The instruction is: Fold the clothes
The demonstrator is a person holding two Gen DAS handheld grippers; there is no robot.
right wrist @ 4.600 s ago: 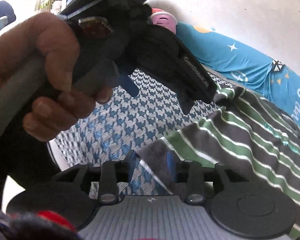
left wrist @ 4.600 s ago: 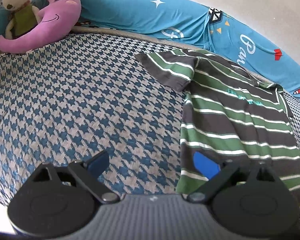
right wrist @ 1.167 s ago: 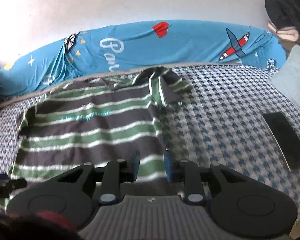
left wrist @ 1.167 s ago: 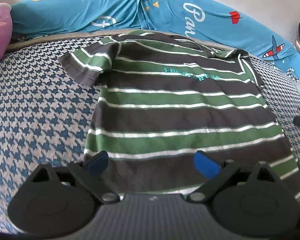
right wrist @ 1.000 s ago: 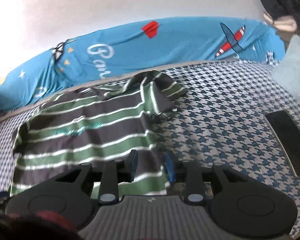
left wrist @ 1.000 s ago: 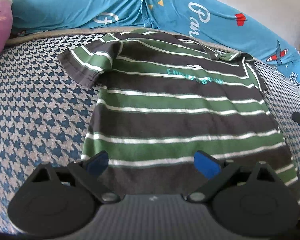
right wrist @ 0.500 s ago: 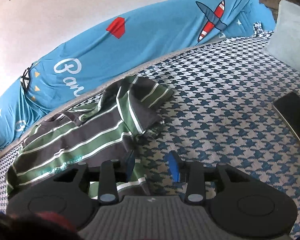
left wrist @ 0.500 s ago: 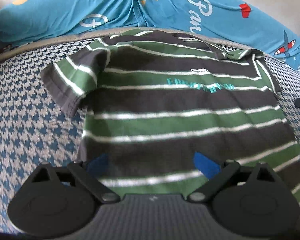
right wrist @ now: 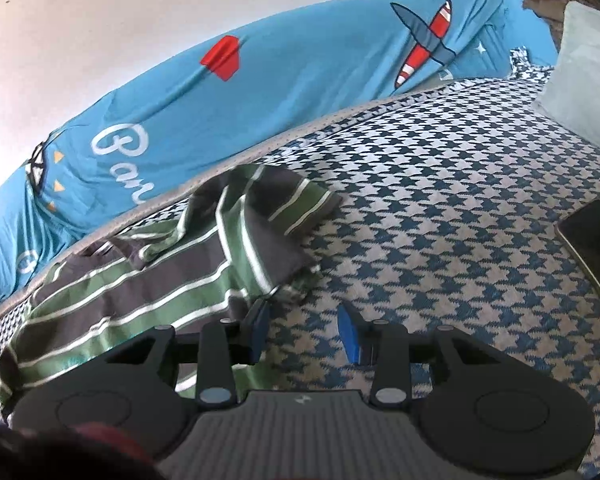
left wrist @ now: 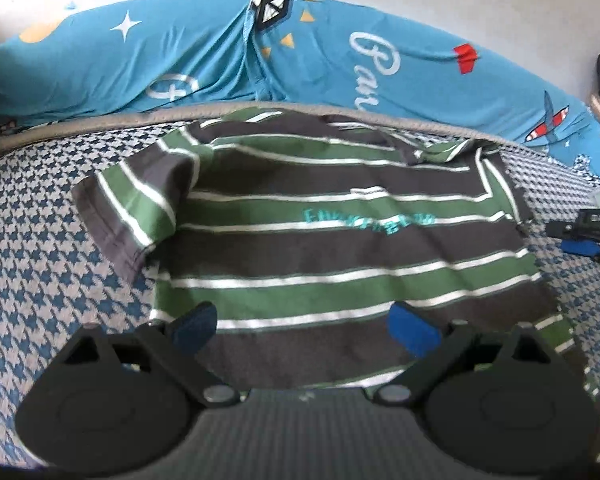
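Hovering low in both frames, my tools are empty. My left gripper [left wrist: 304, 326] has its jaws wide apart over the hem of the shirt [left wrist: 332, 248], which fills the middle of the left view, spread flat on the checked bed [left wrist: 40, 264]. My right gripper [right wrist: 303, 330] is also parted, though less widely, at the bottom centre of its frame; its left pad sits at the shirt's side edge while the other is over bare bed. Just beyond it, mid-left of that frame, the right sleeve [right wrist: 276, 220] lies rumpled and partly turned over the body. Farther back, a blue quilt [right wrist: 260, 92] runs along the wall, and a dark phone [right wrist: 596, 240] lies at the right edge.

I judge the folding has not begun; this is the lining-up step. Next I should probably smooth or grasp that sleeve with the right tool and pinch the near left corner with the other, taking care to catch only fabric, not the bedcover.
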